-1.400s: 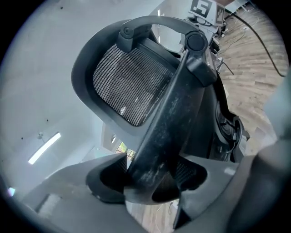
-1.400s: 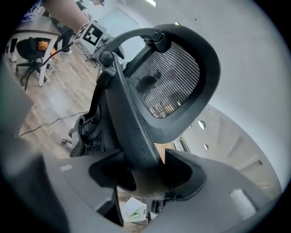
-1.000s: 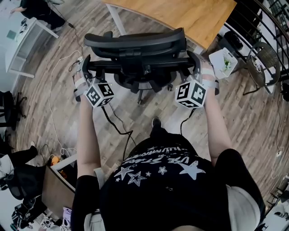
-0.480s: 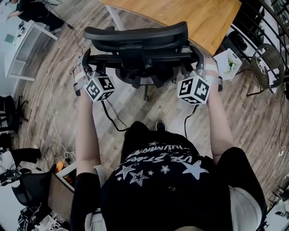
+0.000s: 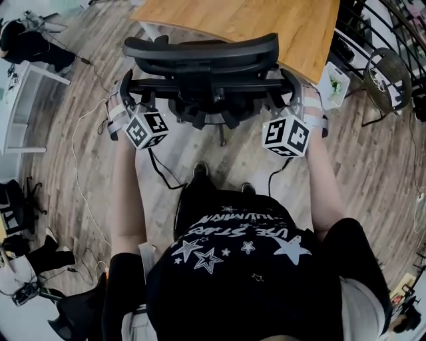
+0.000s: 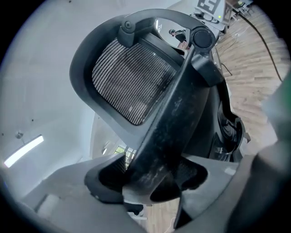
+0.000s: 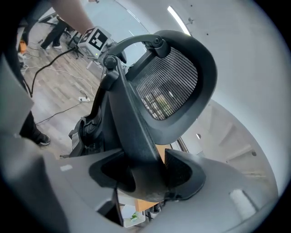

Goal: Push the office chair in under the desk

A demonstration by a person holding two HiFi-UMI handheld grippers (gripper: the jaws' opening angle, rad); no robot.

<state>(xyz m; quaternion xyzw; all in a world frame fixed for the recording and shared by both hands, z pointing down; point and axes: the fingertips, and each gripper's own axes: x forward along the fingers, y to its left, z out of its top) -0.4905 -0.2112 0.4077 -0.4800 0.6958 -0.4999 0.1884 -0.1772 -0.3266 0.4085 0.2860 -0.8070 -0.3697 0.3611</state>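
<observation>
In the head view a black office chair faces away from me, its mesh back and headrest just short of the wooden desk. My left gripper is shut on the left end of the chair's back frame. My right gripper is shut on the right end. In the left gripper view the pads press on the black frame upright, under the mesh headrest, where the left gripper closes. In the right gripper view the right gripper clamps the other upright. The seat lies hidden beneath the chair back.
A white box with a green plant stands on the floor by the desk's right corner, with a wire-frame chair beyond it. Cables trail over the wooden floor on the left. A white table stands at far left. My feet are behind the chair.
The chair has rolled forward towards the desk with both grippers clamped on its back frame. I have stepped forward behind it, and the desk now looms closer over the chair.
</observation>
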